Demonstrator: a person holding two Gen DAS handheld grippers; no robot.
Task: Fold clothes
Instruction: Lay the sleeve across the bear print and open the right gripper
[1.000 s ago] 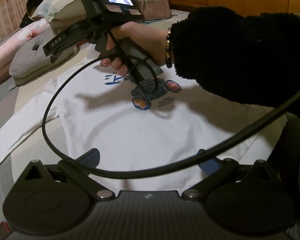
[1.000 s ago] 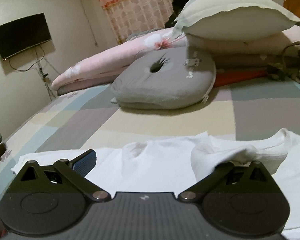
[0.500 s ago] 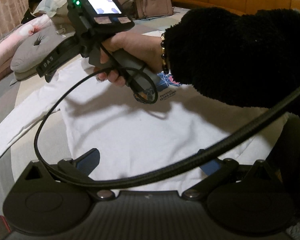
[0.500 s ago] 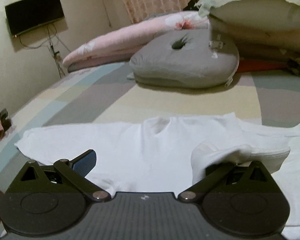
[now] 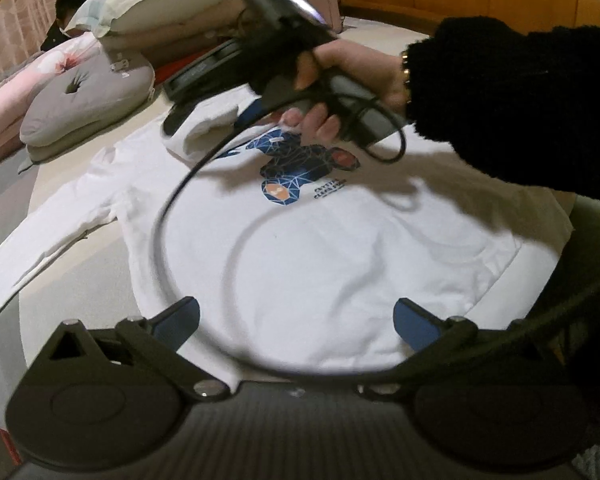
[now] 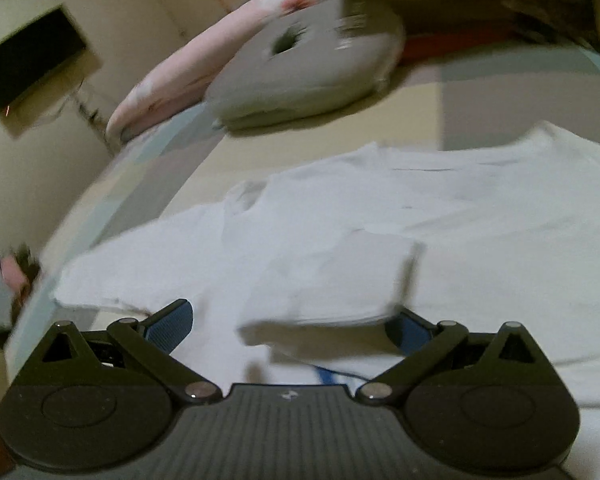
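White long-sleeved shirt (image 5: 340,256) lay mostly unfolded on the bed (image 6: 412,120); our right claw (image 6: 290,322) and left claw (image 5: 296,316) gaped apart; we'd barely begun.

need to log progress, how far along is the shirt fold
Early. Done: the shirt lies print-up on the bed, one sleeve still spread out. In hand: the right gripper has a fold of cloth, apparently the other sleeve, draped over one finger, jaws apart; the frame is blurred. The left gripper hovers open over the hem. Left: fold in both sleeves, then the body.
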